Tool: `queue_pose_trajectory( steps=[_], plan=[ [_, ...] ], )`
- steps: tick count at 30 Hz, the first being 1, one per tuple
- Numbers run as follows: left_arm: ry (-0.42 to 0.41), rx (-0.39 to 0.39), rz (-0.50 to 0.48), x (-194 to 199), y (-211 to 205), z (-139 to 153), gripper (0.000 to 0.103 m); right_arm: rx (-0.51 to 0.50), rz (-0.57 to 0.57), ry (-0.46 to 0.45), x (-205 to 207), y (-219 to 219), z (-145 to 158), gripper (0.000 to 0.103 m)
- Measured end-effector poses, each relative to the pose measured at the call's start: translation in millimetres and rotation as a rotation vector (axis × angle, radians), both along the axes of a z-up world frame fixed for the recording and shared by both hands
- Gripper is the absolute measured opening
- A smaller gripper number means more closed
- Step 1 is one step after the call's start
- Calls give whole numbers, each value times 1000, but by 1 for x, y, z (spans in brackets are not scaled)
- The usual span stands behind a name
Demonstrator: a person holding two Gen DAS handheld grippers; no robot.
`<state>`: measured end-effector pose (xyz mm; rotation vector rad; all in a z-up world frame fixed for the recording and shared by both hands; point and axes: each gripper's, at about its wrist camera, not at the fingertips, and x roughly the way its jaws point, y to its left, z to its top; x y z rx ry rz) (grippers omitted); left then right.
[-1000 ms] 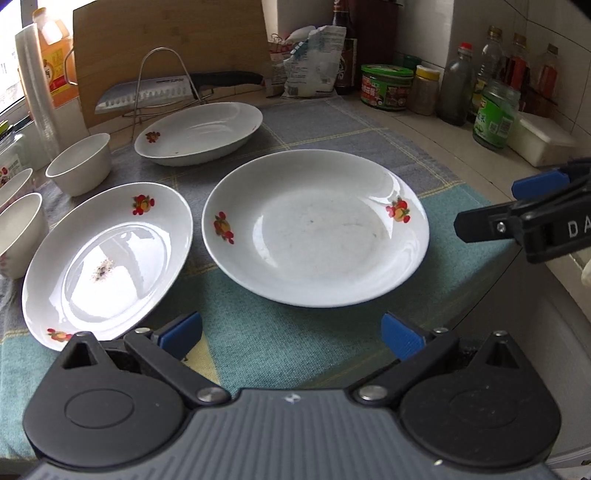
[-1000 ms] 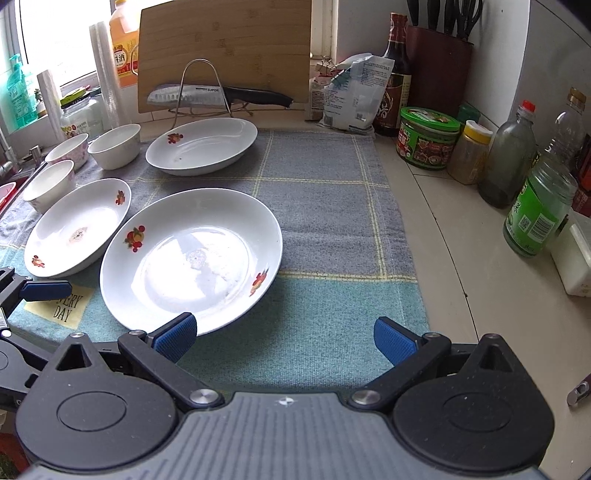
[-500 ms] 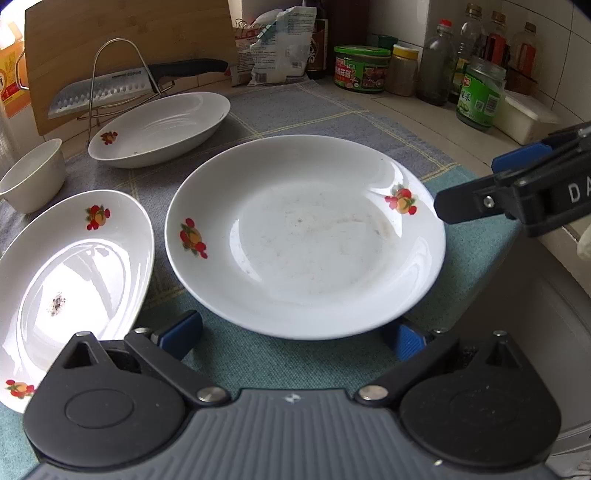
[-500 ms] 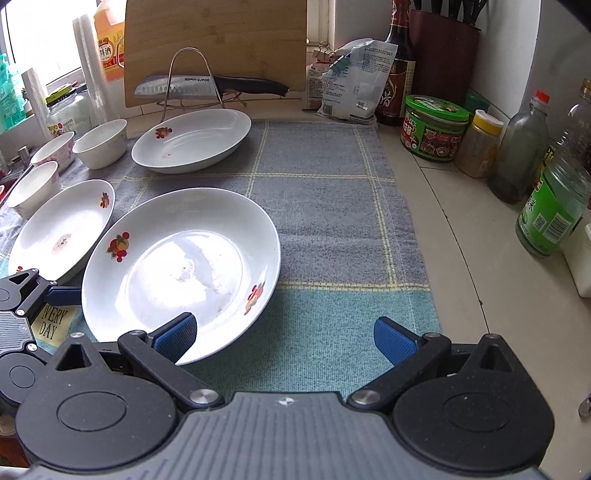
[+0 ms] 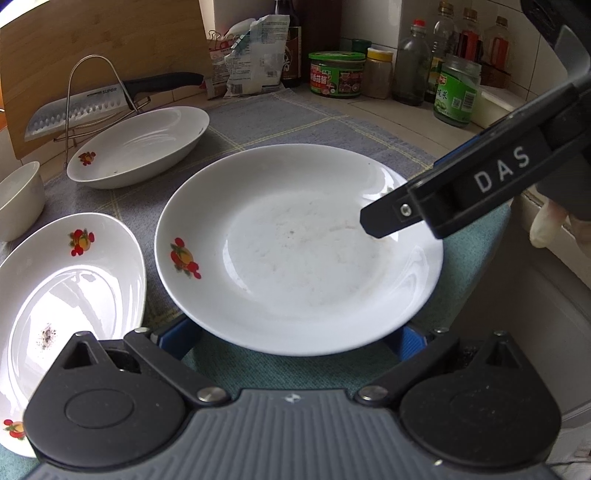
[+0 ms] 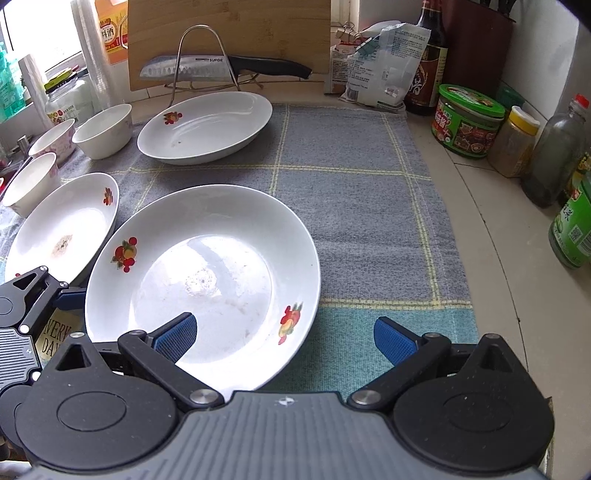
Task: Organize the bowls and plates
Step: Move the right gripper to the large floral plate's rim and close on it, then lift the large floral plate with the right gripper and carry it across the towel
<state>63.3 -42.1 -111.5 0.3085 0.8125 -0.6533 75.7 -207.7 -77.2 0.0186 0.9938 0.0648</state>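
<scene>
A large round white plate (image 5: 299, 247) with fruit prints lies on the cloth; it also shows in the right wrist view (image 6: 207, 277). My left gripper (image 5: 291, 339) is open, its blue pads under the plate's near rim. My right gripper (image 6: 284, 336) is open, its left finger over the plate's rim, its right finger beside it. The right gripper's finger (image 5: 399, 218) reaches over the plate's right side. An oval dish (image 5: 55, 295) lies at the left and another oval dish (image 5: 140, 147) at the back. Small white bowls (image 6: 103, 133) stand far left.
A grey and teal cloth (image 6: 351, 192) covers the counter. A knife (image 6: 221, 68) rests on a wire stand before a wooden board (image 6: 229, 33). Jars and bottles (image 6: 469, 125) line the right side. A snack bag (image 6: 380, 62) stands at the back.
Both grippers have moved in on the large plate. The left pads now sit under its near rim. The right gripper's finger now reaches over its right side.
</scene>
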Motion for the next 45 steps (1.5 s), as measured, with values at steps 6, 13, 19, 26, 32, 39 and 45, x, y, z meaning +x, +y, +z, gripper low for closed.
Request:
queue_pose_trajectory(
  steps=[6,13,19,26,32,39,45],
  plan=[
    [-17,-14,13,-3,1,-2,103,8,91,49,23,2,-13,103],
    [-14,-10,42,-6,0,-1,103,-3,255,99,46,0,-32,103],
    [-1,0,67,-5,-2,1,103,-11,365,112,50,-7,-33,103],
    [-10,-6,75,-5,-2,-1,103,-12,467,96,48,-12,-34,103],
    [-8,-3,74,-6,-3,0,103,68,530,110,67,-16,-31,103],
    [-12,-6,73,-7,-3,-1,103,108,621,110,86,-9,-31,103],
    [-10,3,63,-6,-4,1,103,155,687,122,102,-5,-30,103]
  ],
)
